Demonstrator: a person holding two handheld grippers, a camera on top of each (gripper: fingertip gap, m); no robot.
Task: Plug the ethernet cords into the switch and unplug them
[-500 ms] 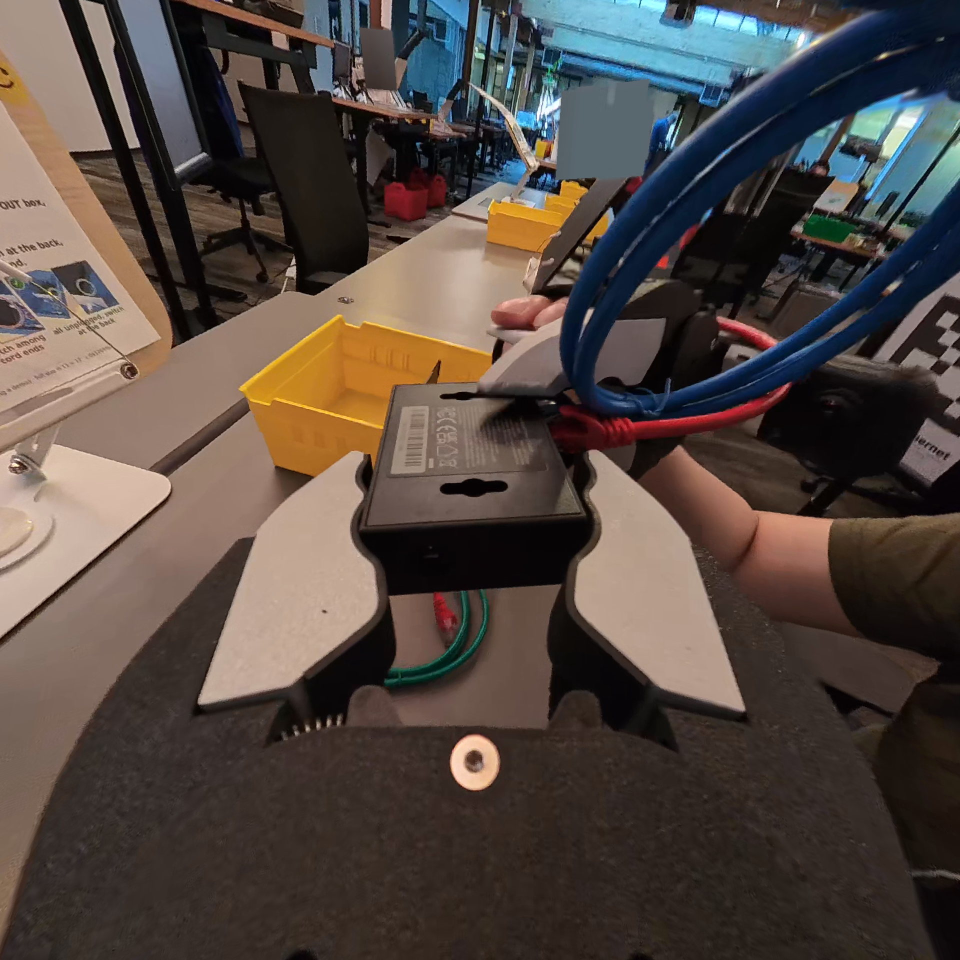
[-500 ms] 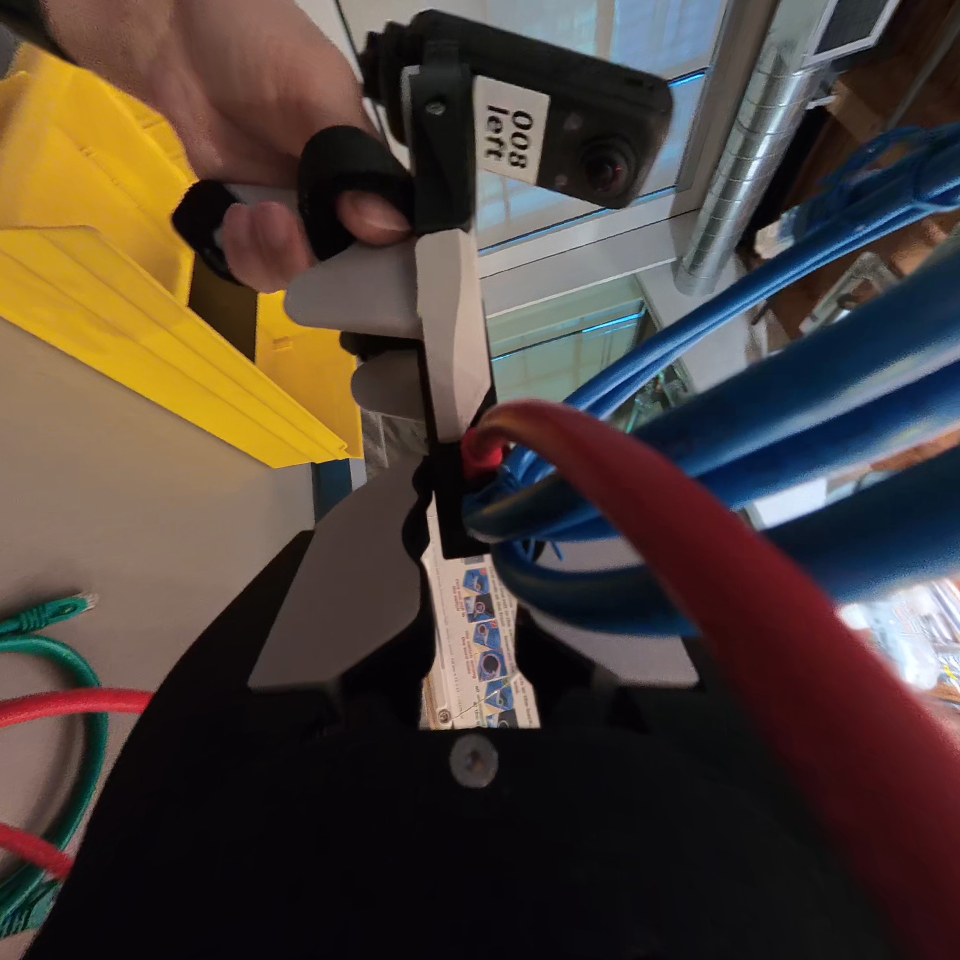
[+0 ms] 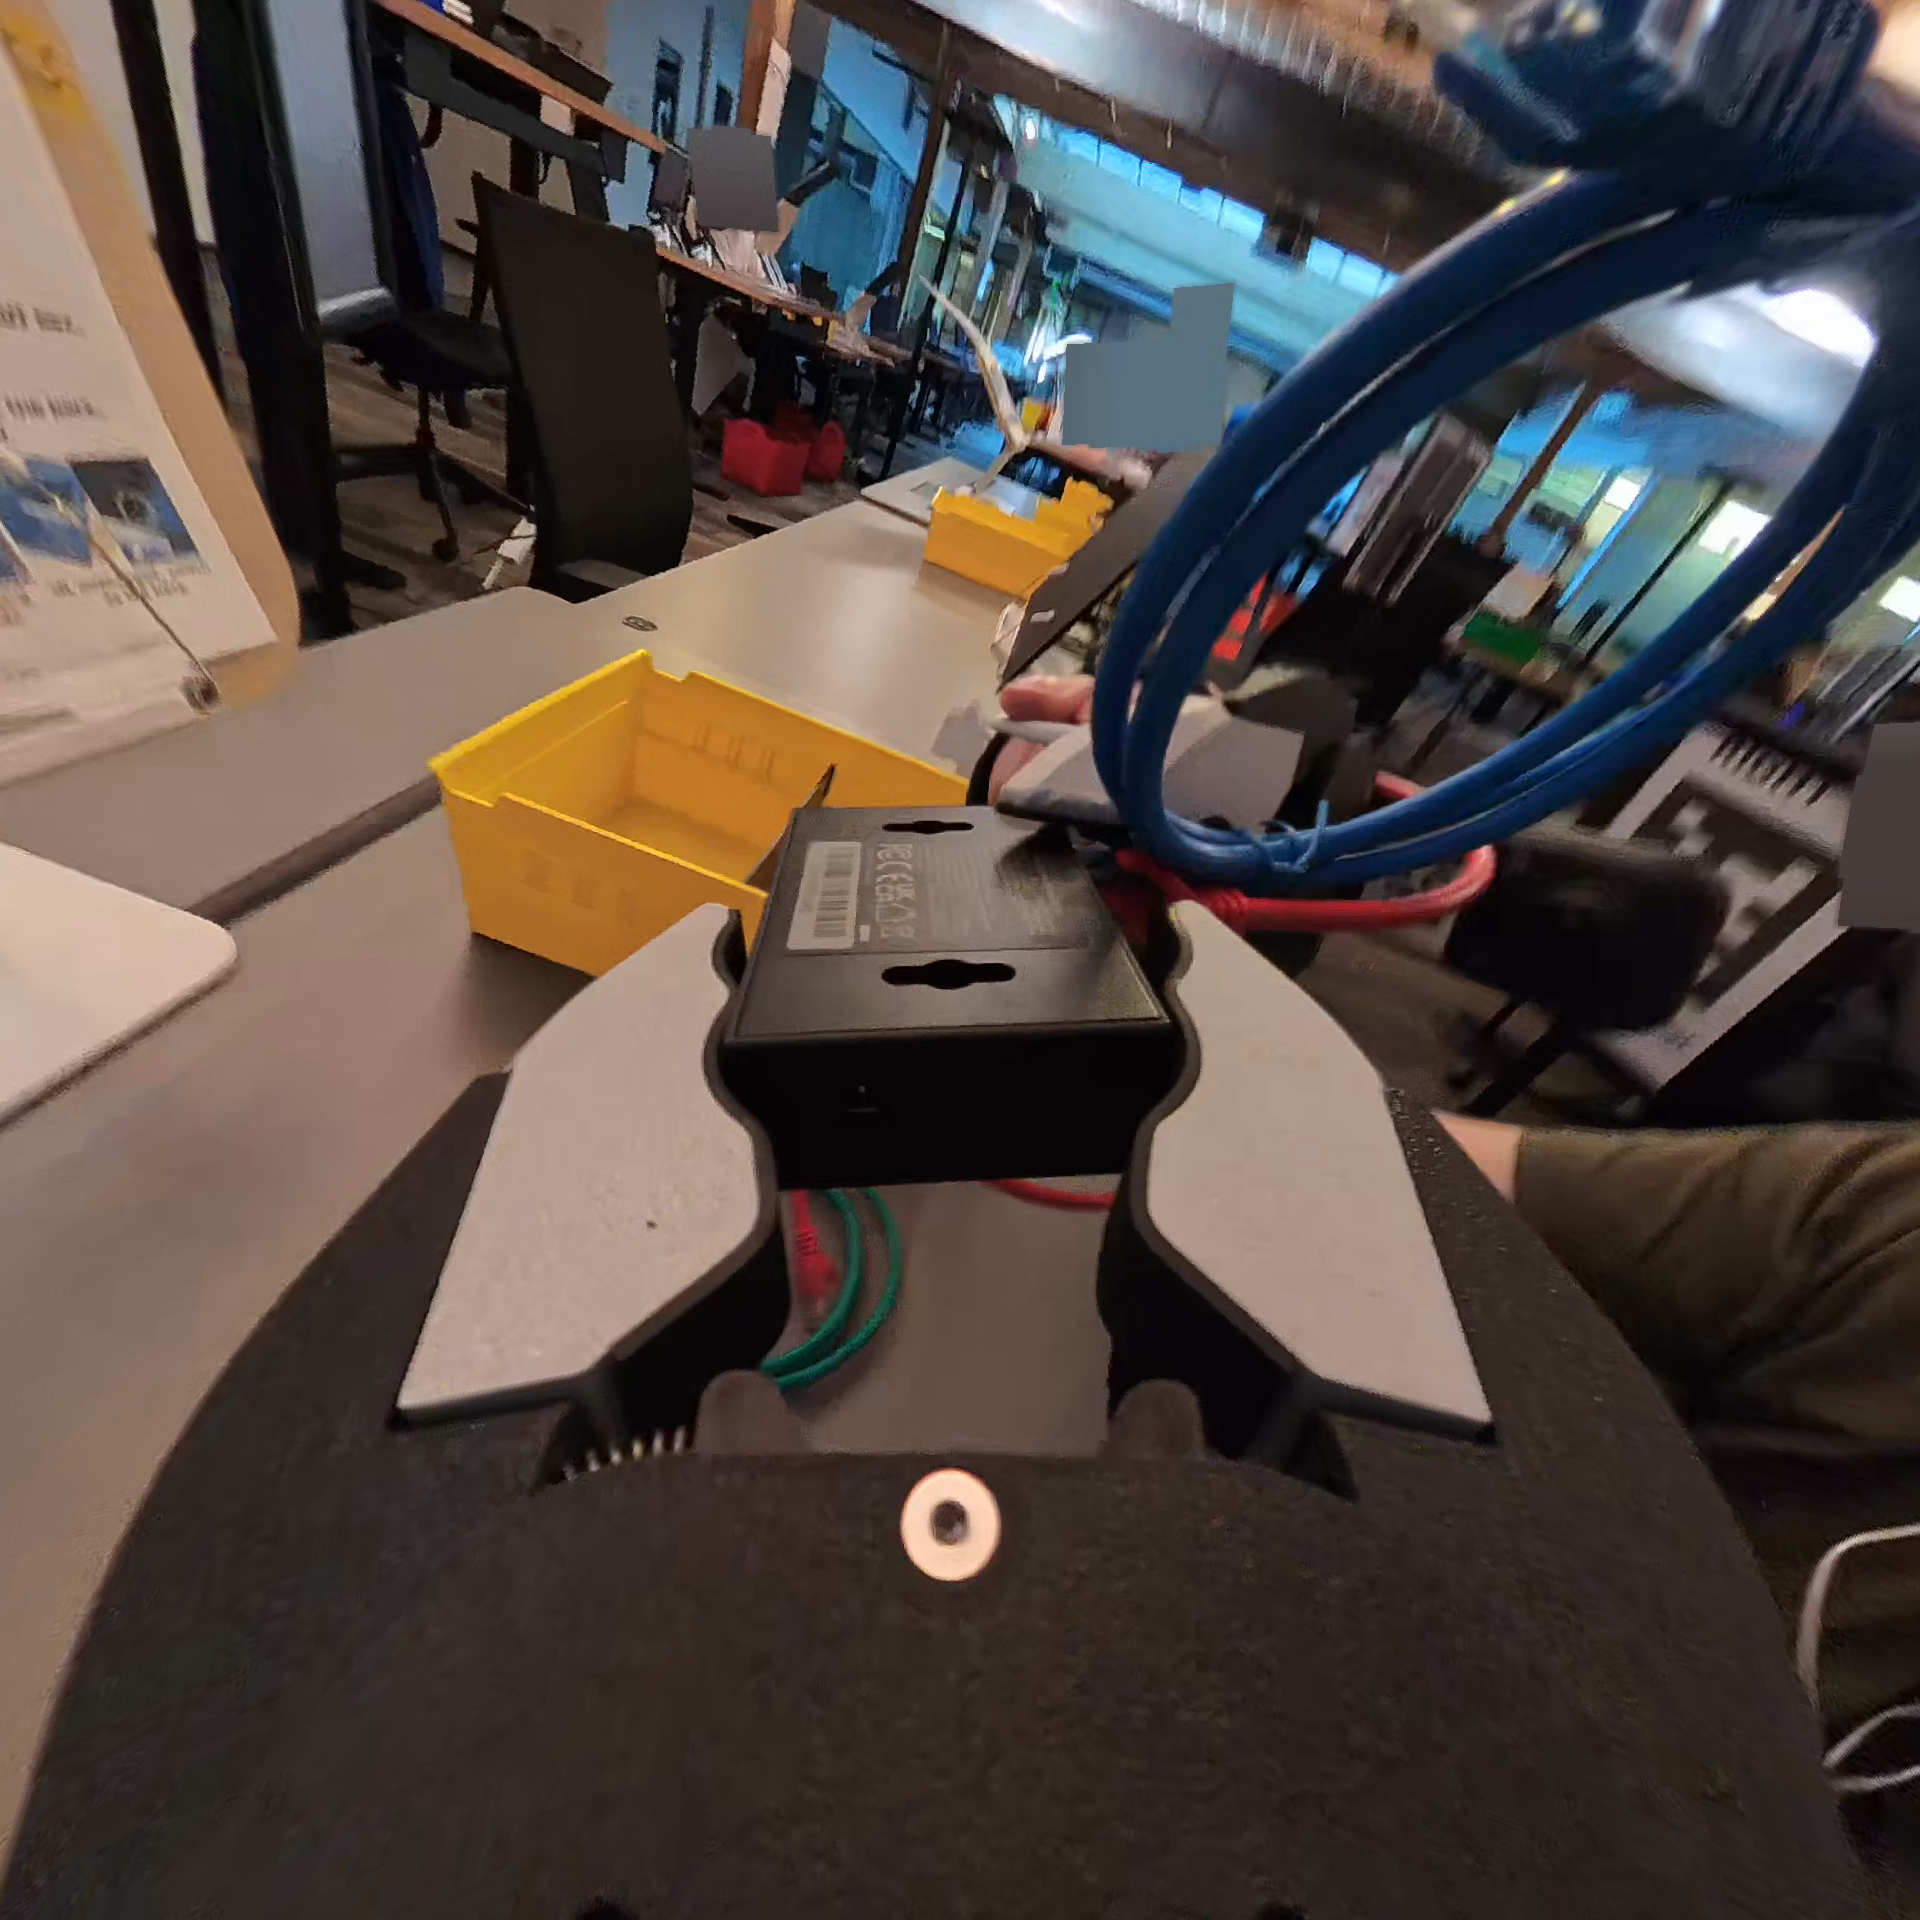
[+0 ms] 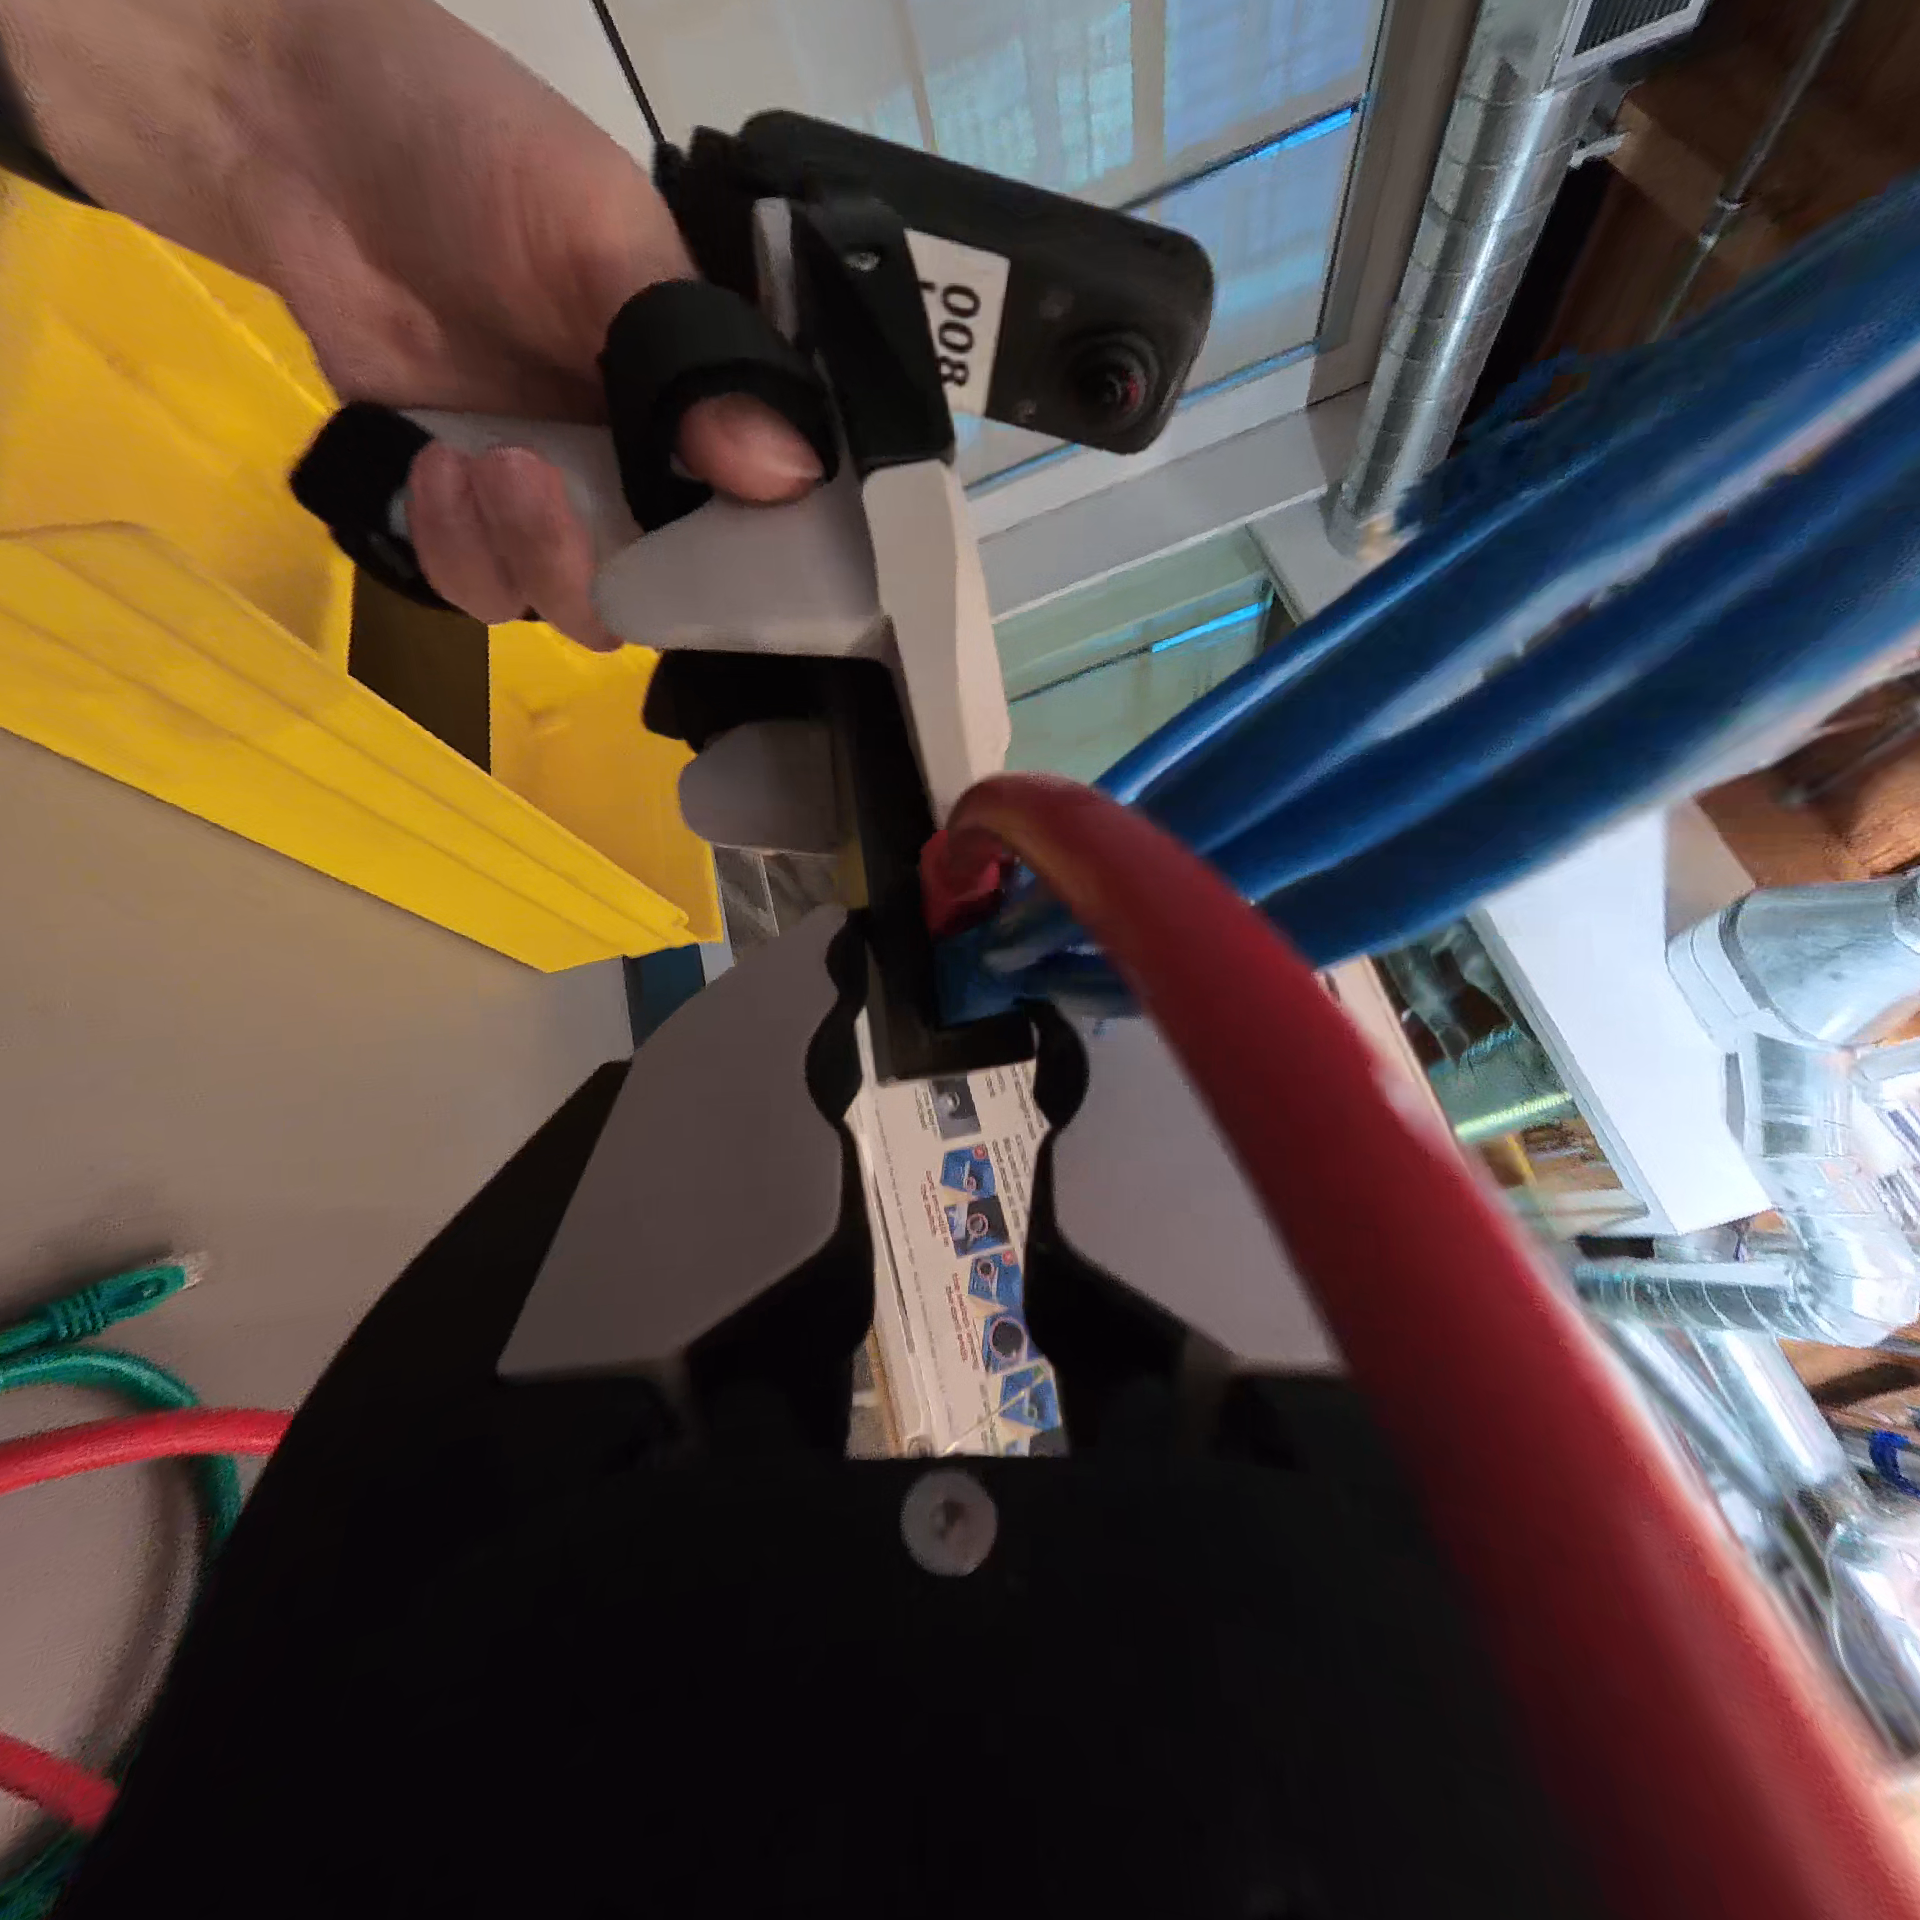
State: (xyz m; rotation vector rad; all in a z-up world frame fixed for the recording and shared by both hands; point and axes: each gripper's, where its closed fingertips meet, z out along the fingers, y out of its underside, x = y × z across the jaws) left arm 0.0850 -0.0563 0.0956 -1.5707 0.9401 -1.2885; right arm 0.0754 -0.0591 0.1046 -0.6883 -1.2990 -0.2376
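Note:
My left gripper [image 3: 945, 935] is shut on the black switch [image 3: 935, 1101], held label side up above the table. Blue cords [image 3: 1351, 436] and a red cord [image 3: 1340, 909] run from the switch's far end and loop up to the right. My right gripper [image 4: 940, 997] stands at that far end, its jaws close together around the switch's edge and a blue plug [image 4: 997, 977], just below the red plug [image 4: 966, 873]. It also shows in the left wrist view [image 3: 1049, 790]. A loose green cord [image 3: 862, 1309] lies on the table under the switch.
A yellow bin [image 3: 623, 821] stands on the grey table [image 3: 312, 1039] just beyond the switch. An instruction sheet on a stand [image 3: 104, 520] with a white base [image 3: 83, 966] is at the left. A person's hand [image 4: 416, 260] holds the left gripper. Both grippers' tips are close together, under 4 cm apart.
Almost nothing has changed. Both grippers keep their holds, and both views have shifted slightly with some motion blur.

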